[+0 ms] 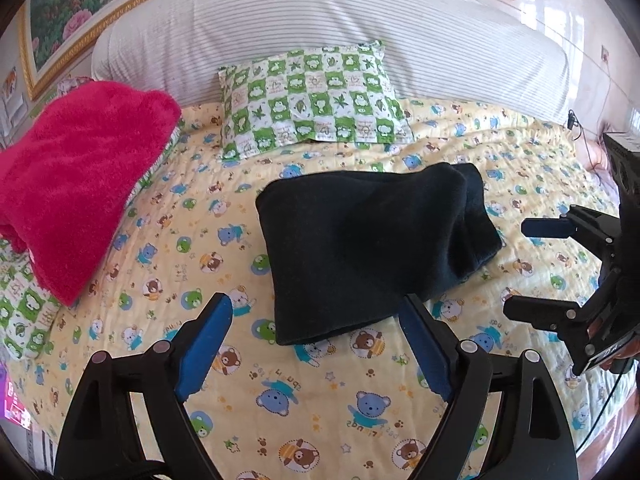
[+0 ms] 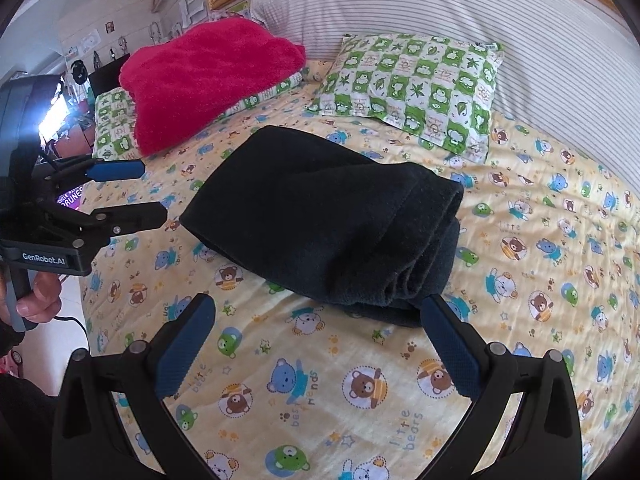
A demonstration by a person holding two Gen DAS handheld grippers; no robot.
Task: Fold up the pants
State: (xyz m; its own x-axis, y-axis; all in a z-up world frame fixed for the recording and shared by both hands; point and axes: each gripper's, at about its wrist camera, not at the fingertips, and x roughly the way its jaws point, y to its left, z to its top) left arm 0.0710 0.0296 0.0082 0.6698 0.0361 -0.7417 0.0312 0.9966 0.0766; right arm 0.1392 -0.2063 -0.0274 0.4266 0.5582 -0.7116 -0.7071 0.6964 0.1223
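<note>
Black fleece pants lie folded into a thick bundle in the middle of the bed, on the yellow teddy-bear quilt, with the stacked layer edges showing on the side nearest the right tool. Both tools are spread wide and pinch nothing: the left tool hangs just short of the bundle's near corner, and the right one sits just before the layered end, its right finger close to the cloth, though contact cannot be confirmed.

By the look of it the folding is nearly or fully done, and what remains is tidying or one last fold. To do that well, I would come in low on the layered end, take all the layers in one bite rather than only the top one, and keep the other tool pressing the opposite corner so the bundle does not slide on the quilt. Fleece this thick will likely spring back, so a flattening press along the crease should help. Releasing straight up would avoid dragging a layer open.

Around it, a green checked pillow lies behind the pants near the striped headboard cushion, and a red fluffy blanket is heaped to the left on another pillow. Neither crowds the bundle; only each tool might get in the other's way.
</note>
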